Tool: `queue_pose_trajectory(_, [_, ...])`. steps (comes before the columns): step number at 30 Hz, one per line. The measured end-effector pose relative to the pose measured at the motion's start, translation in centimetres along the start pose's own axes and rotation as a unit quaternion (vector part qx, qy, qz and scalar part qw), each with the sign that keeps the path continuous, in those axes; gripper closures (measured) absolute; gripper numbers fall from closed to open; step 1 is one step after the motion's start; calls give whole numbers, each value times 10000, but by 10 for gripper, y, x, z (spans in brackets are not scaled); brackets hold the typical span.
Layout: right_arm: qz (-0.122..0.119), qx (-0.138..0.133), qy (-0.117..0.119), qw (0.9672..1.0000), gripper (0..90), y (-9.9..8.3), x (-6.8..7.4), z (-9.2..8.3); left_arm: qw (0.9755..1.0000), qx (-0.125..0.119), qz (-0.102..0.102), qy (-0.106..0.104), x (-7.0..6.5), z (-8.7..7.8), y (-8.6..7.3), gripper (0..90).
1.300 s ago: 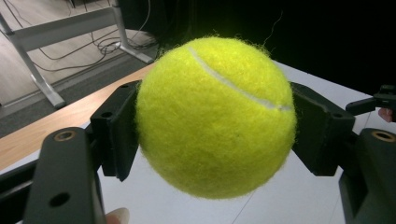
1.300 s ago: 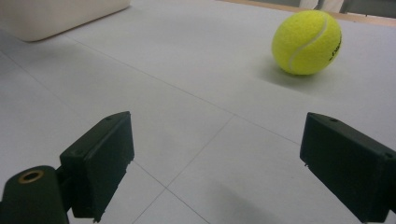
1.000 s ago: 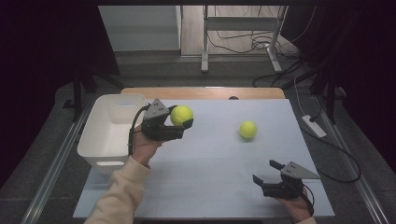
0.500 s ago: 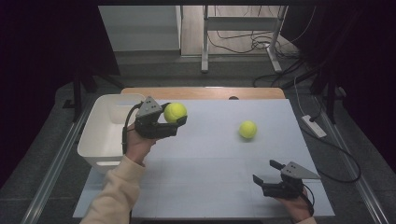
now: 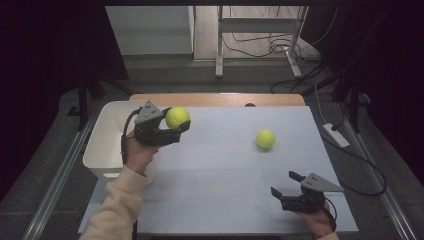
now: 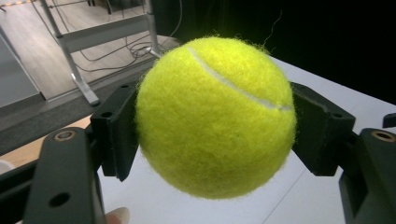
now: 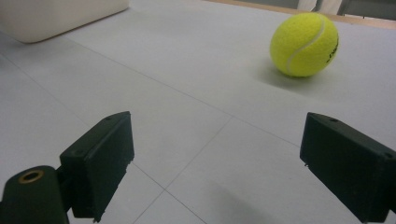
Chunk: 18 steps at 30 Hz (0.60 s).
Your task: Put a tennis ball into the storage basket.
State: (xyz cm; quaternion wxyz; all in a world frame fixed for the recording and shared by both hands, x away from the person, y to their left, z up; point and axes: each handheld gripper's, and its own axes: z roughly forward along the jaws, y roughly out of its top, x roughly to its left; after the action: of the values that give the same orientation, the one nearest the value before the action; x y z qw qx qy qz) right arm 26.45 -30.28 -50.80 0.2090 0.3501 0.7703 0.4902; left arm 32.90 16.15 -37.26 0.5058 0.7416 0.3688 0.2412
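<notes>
Bin (image 5: 107,145) left of ball (image 5: 265,138) on table (image 5: 225,200)

White bin (image 5: 102,150) at the table's left edge, second tennis ball (image 5: 265,138) lying loose on the pale table (image 5: 225,200), cables (image 5: 260,47) on the floor beyond

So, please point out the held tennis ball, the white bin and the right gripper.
held tennis ball (image 6: 215,116), left gripper view, its front.
white bin (image 5: 107,132), high view, inner wall.
right gripper (image 5: 285,184), high view, between fingertips.

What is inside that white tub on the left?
The white tub shows bare white floor and walls where visible. Its near right corner is hidden behind the left hand-held gripper, which holds a tennis ball.
</notes>
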Motion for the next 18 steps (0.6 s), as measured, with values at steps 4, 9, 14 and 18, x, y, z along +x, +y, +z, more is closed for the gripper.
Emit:
queue_pose_trajectory(4, [8,-1,-2,10000,98,0,0,0,9999,26,-63,105,8,-3,-1,270])
queue_pose_trajectory(9, [11,-7,3,10000,98,0,0,0,9998,21,-109,186,14,-6,-2,271])
queue_pose_trajectory(14, [11,-8,2,10000,98,0,0,0,9995,4,-174,260,20,-9,-1,271])
queue_pose_trajectory(18, [7,-12,-4,10000,98,0,0,0,9994,5,-166,304,23,-11,-1,270])
